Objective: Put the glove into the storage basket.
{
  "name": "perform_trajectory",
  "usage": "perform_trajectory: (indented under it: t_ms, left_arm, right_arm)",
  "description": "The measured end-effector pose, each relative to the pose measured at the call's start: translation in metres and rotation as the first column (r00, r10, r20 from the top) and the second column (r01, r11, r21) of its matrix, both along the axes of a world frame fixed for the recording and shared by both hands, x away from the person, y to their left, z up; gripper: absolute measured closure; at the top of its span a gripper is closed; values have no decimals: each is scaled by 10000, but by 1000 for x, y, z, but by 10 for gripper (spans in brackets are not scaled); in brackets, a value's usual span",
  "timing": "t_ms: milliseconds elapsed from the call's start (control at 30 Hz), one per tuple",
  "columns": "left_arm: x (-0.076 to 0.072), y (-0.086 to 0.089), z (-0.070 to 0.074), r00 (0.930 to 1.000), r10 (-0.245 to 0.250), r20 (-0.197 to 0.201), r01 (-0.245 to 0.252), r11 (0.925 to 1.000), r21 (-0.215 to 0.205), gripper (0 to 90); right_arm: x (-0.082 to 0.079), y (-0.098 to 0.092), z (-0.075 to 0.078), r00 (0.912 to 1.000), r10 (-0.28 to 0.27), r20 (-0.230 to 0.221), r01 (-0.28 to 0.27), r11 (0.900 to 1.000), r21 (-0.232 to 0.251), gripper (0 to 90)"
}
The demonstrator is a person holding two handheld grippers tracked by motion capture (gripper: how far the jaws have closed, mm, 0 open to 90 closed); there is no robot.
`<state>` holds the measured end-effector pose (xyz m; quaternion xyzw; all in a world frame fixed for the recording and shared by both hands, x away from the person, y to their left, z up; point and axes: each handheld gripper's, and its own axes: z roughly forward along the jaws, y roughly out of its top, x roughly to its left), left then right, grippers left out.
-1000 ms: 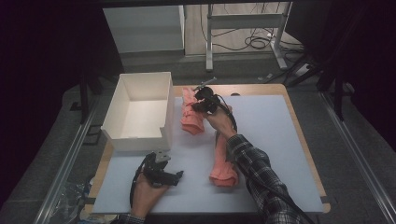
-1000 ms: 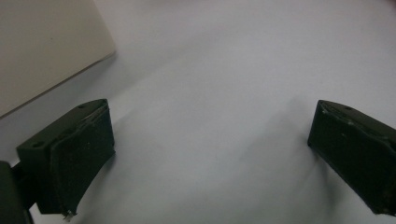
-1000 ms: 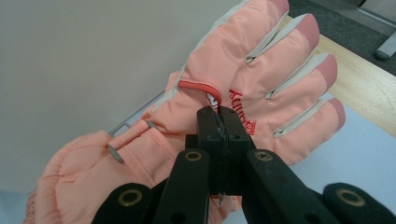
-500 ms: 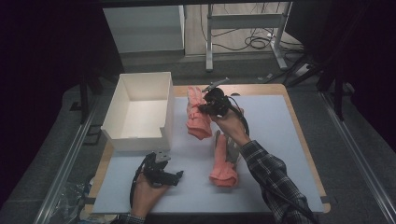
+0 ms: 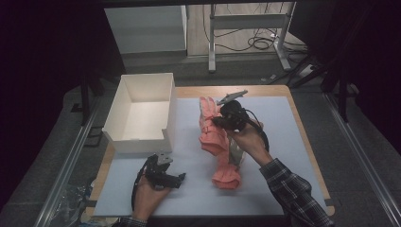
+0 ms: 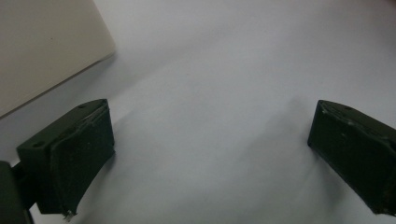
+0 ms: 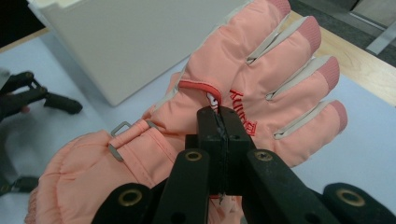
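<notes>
On the pale blue mat (image 5: 283, 156) covering a wooden table (image 5: 302, 120), the right gripper (image 7: 218, 116) pinches a padded salmon-pink glove (image 7: 243, 81) right of the white open box (image 5: 142, 111). The left gripper (image 5: 163, 172) rests near, jaws spread. Dark room beyond.

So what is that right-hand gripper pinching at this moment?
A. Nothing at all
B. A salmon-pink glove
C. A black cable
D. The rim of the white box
B. In the right gripper view the right gripper has its jaws pressed together on the fabric of the pink glove, beside its red lettering, while the white box stands apart behind it.
</notes>
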<state>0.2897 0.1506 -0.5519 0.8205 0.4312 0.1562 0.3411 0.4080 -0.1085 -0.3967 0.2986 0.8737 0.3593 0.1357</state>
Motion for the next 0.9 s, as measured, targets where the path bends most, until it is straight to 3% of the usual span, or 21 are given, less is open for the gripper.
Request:
perform_trajectory:
  t_ms: [533, 667, 900]
  left_arm:
    - [0, 0, 0, 10000, -20, -35, 20, 10000, 22, 5]
    - [0, 0, 0, 10000, -3, -50, 4, 10000, 2, 5]
    - [0, 0, 0, 10000, 1, -8, -1, 10000, 3, 5]
  right_arm:
    - [-54, -34, -1, 9975, -692, 143, 698, 9961, -536, 889]
    - [-66, -43, -13, 9951, -986, -72, 980, 9933, -616, 889]
    - [-72, -49, -38, 9911, -1262, -432, 1234, 9904, -617, 888]
